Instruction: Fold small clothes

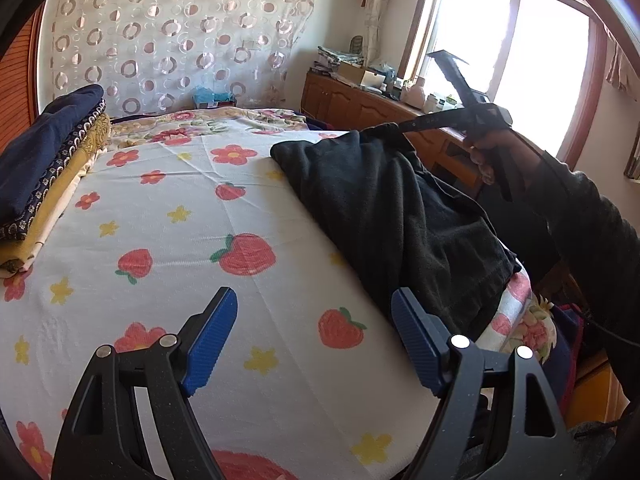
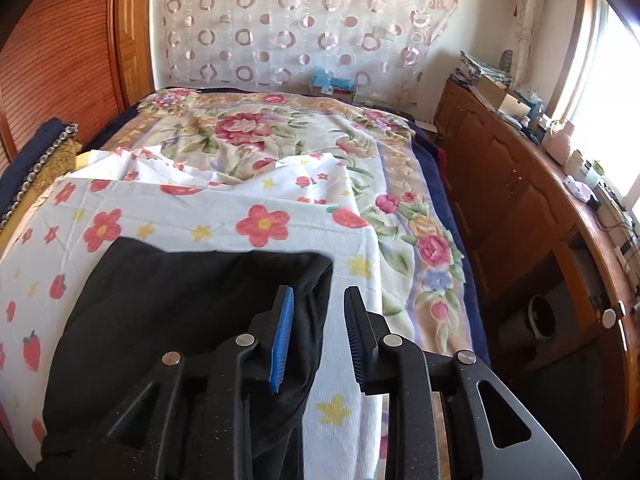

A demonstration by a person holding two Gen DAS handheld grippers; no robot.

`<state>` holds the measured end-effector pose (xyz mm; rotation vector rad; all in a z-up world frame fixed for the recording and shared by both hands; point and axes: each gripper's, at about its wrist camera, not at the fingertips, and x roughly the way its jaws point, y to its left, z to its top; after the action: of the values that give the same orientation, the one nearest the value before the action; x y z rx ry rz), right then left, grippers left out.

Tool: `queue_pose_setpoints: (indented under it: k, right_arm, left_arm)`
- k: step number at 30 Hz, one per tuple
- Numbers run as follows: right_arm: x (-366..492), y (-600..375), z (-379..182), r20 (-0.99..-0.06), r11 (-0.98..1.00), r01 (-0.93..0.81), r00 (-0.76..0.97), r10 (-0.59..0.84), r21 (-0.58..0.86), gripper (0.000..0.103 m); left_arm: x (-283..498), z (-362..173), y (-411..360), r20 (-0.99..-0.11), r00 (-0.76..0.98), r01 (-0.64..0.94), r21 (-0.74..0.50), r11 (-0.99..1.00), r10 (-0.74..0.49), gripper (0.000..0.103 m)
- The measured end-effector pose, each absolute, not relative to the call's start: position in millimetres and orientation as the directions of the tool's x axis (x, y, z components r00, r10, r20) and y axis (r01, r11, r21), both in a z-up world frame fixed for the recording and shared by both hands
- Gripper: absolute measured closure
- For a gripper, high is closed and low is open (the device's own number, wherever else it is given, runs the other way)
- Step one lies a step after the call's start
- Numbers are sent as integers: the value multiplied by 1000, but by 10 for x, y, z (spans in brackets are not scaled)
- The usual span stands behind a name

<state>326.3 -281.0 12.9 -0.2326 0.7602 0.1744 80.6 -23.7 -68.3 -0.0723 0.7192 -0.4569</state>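
Observation:
A black garment (image 1: 400, 208) lies folded on the right side of the strawberry-print sheet (image 1: 180, 208), reaching the bed's edge. My left gripper (image 1: 314, 294) hovers open over the sheet, its right finger at the garment's near corner, nothing between the blue pads. A person's hand (image 1: 486, 152) holds my right gripper (image 1: 404, 126) at the garment's far corner. In the right wrist view the right gripper (image 2: 319, 292) stands partly open above the black garment (image 2: 180, 300). Its left pad is over the garment's right edge, with only white sheet (image 2: 340, 264) showing in the gap.
A stack of folded clothes (image 1: 48, 168), navy on top and yellow below, sits at the sheet's left edge. A floral blanket (image 2: 280, 132) covers the far bed. A wooden cabinet (image 2: 520, 208) with clutter runs along the right under a bright window (image 1: 520, 40).

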Motion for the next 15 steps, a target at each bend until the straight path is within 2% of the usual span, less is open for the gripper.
queue_pose_setpoints:
  k: [9, 15]
  right_arm:
    - [1902, -3196, -34, -643, 930, -347, 741, 194, -119, 75]
    - [1352, -3566, -330, -683, 940, -331, 707, 184, -89, 75]
  left_arm:
    - [804, -678, -439, -626, 637, 417, -212, 884, -451, 23]
    - [808, -702, -676, -652, 605, 456, -186, 870, -456, 23]
